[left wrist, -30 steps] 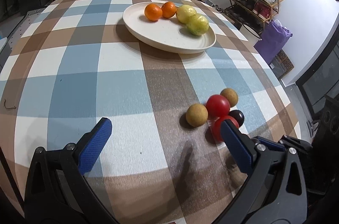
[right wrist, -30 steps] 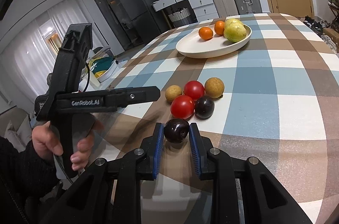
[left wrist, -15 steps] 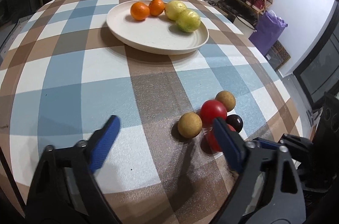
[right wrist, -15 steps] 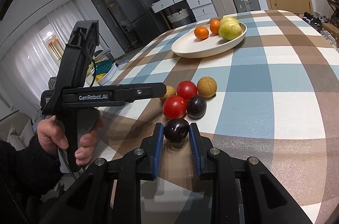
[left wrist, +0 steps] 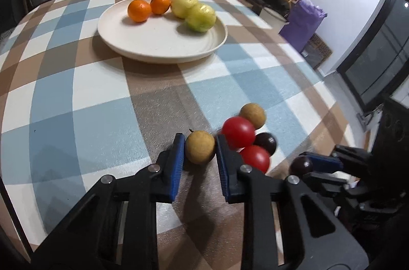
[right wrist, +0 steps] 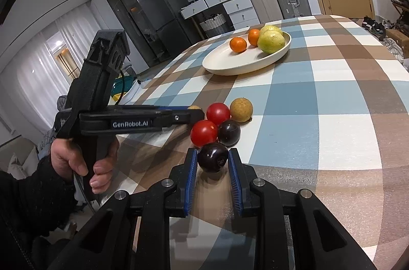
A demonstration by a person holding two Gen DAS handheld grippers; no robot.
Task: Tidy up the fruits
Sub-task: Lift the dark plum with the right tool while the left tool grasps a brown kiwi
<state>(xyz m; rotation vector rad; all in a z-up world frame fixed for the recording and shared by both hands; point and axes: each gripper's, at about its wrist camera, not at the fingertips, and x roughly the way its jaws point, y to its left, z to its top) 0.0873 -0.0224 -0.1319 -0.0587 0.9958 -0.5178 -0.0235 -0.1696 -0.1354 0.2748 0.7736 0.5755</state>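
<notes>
With both grippers already clamped on fruit, the lift is best made straight up and slowly, so that the neighbours in the cluster are not knocked across the checked blue, brown and white cloth of the desk (left wrist: 76,96). At the left, a round tan, rough-skinned fruit (left wrist: 200,147) is pinched between the blue pads of the left gripper (left wrist: 198,151), whose jaws have just been closing onto it. Just right of it, two glossy red tomatoes (left wrist: 238,131), a second tan fruit (left wrist: 253,115) and a dark purple plum (left wrist: 265,142) are packed together, touching. Further right, a shiny dark purple plum (right wrist: 212,157) is squeezed by the right gripper (right wrist: 213,162). Far across the desk, two oranges (left wrist: 139,10) and two yellow-green lemons (left wrist: 200,17) are gathered in a wide cream ceramic plate (left wrist: 163,45), seemingly the destination.
</notes>
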